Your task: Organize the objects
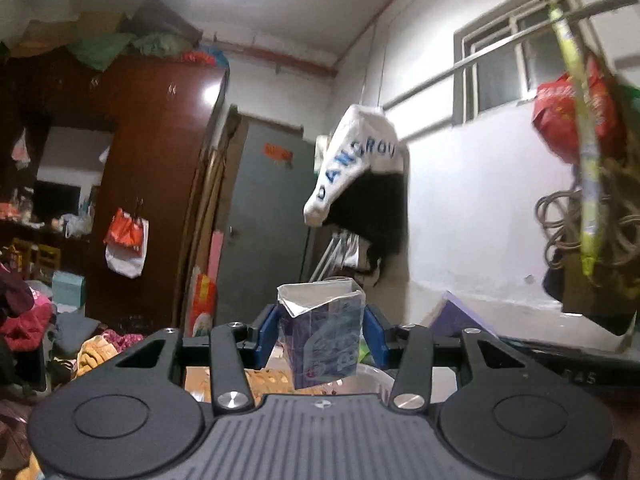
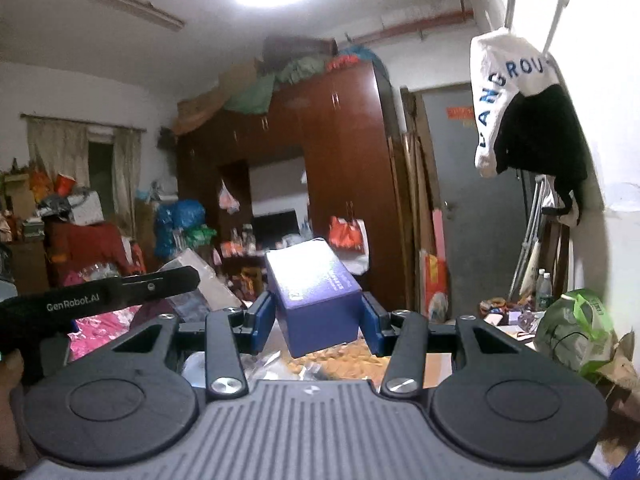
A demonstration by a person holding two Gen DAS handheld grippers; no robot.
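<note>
My left tool (image 1: 322, 330) grips an opened purple carton (image 1: 322, 334) with a torn silver top — lifted clear of the cluttered table (image 1: 216, 378). My right tool (image 2: 319, 318) clamps a closed blue box (image 2: 316, 300), likewise raised; the brown wardrobe (image 2: 340, 152) stands beyond.

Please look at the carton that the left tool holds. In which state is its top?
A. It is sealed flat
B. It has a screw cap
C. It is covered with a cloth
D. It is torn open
D: the carton, clamped in the left tool, shows a ragged open top with a silver lining.
</note>
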